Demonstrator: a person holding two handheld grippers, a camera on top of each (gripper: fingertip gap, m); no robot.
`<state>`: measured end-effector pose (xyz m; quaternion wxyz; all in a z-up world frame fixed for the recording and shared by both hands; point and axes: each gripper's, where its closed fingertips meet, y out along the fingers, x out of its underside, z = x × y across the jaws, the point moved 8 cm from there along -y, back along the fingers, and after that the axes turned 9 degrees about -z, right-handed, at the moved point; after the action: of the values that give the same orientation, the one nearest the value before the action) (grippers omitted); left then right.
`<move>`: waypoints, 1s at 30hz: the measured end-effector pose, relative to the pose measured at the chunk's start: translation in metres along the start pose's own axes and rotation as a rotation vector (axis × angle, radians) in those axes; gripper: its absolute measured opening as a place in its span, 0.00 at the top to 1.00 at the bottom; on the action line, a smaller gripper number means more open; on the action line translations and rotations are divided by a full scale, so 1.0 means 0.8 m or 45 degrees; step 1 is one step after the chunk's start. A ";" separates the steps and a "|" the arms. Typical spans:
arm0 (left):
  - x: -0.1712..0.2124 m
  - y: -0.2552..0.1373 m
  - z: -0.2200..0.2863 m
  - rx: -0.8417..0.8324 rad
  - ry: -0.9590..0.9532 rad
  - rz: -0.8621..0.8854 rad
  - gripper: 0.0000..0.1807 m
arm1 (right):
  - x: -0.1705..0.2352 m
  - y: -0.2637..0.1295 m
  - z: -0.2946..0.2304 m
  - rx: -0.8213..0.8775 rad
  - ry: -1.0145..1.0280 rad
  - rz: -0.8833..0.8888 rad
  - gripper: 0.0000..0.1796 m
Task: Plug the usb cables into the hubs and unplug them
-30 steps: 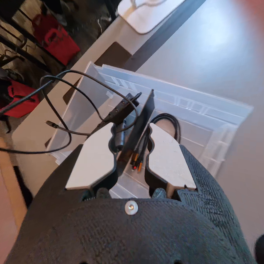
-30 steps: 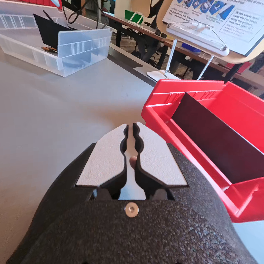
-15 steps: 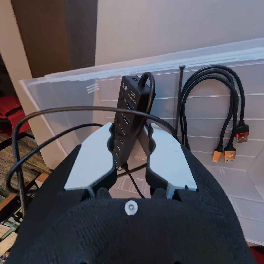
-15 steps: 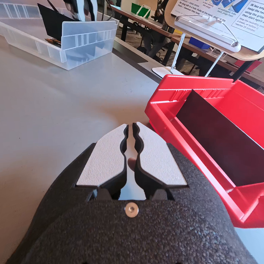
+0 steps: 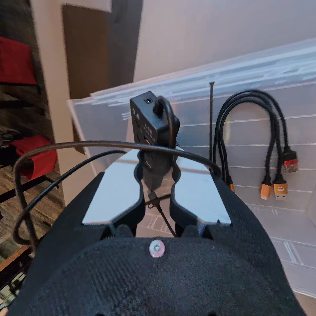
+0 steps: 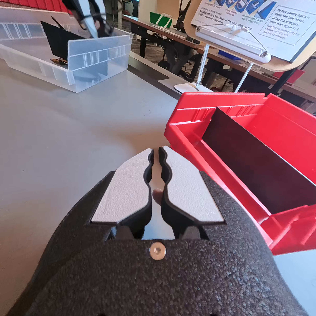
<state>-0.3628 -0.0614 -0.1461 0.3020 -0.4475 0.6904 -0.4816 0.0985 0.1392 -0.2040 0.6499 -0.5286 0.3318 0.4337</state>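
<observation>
1. Black multi-port USB hub (image 5: 154, 135) with thin black lead (image 5: 95, 145), clamped in left tool (image 5: 156, 164), raised over clear plastic bin (image 5: 256, 71).
2. Braided black cables with orange and red plugs (image 5: 273, 171) lying in bin beyond black divider (image 5: 211, 123).
3. Right tool (image 6: 156, 152) nearly closed, empty, over grey surface (image 6: 68, 136) beside red bin (image 6: 222, 102).
4. Likely step: fetching hub; next, setting it down, then fetching a plug.

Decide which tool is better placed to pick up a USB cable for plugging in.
Right tool: shut on nothing, hovering over the table. Left tool already grips the USB hub. The USB cables lie in the clear bin.
</observation>
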 end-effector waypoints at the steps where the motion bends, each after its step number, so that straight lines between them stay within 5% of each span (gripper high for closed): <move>1: 0.002 -0.016 -0.002 -0.020 -0.032 0.048 0.83 | -0.001 -0.002 -0.001 0.005 -0.010 0.006 0.97; 11: -0.003 -0.219 0.009 -0.269 -0.156 0.515 0.83 | -0.011 -0.010 -0.009 0.014 -0.041 0.070 0.97; 20: -0.118 -0.349 0.100 -0.511 0.074 0.597 0.83 | -0.087 -0.012 -0.024 0.017 -0.099 0.246 0.89; 25: -0.197 -0.391 0.159 -0.481 0.134 0.672 0.83 | -0.161 -0.049 -0.008 0.028 -0.029 0.433 0.79; 30: -0.263 -0.356 0.230 -0.261 0.149 0.795 0.83 | -0.202 -0.088 -0.012 -0.011 -0.008 0.471 0.65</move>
<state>-0.0260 0.0187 0.0527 0.3483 -0.2140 0.8551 -0.3188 0.0981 0.0910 -0.0342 0.5580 -0.4600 0.4195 0.5487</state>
